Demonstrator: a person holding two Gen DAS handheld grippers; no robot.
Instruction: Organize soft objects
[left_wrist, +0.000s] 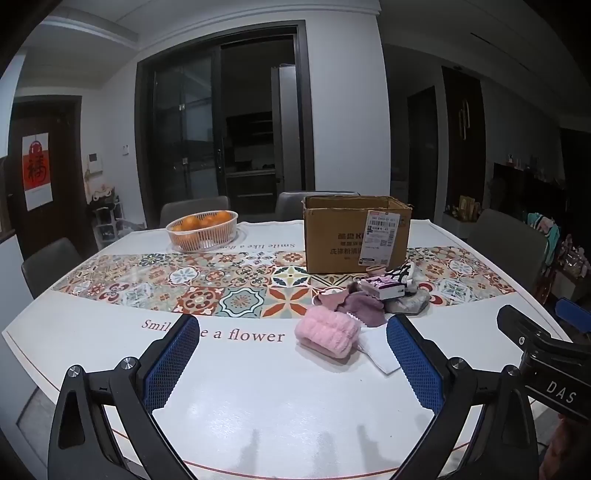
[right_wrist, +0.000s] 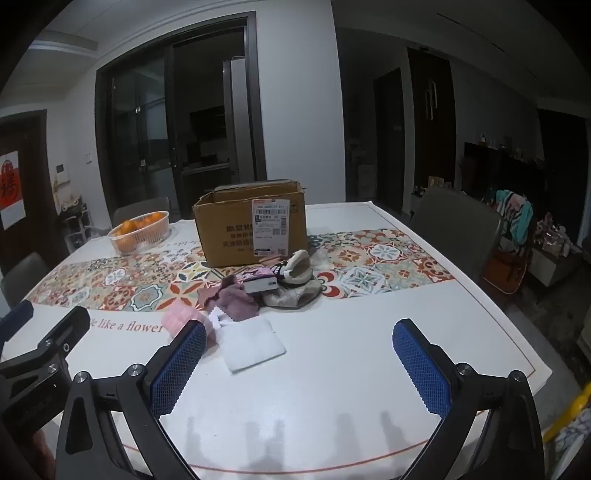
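A pile of soft things lies mid-table in front of an open cardboard box (left_wrist: 356, 232) (right_wrist: 253, 225). It holds a fluffy pink roll (left_wrist: 327, 336) (right_wrist: 181, 319), a white cloth (left_wrist: 380, 350) (right_wrist: 253, 345), a mauve cloth (left_wrist: 356, 301) (right_wrist: 232, 301), a grey cloth (left_wrist: 408, 302) (right_wrist: 291, 297), a small book-like pack (left_wrist: 382, 287) (right_wrist: 260, 284) and a beige slipper (right_wrist: 295, 269). My left gripper (left_wrist: 291, 363) is open and empty, hovering just short of the pink roll. My right gripper (right_wrist: 299, 365) is open and empty, just short of the white cloth.
A plastic basket of oranges (left_wrist: 202, 230) (right_wrist: 139, 230) stands at the far left of the table (left_wrist: 258, 398) (right_wrist: 369, 332). Grey chairs (right_wrist: 452, 221) surround the table. The right gripper's body (left_wrist: 546, 354) shows at the right of the left wrist view.
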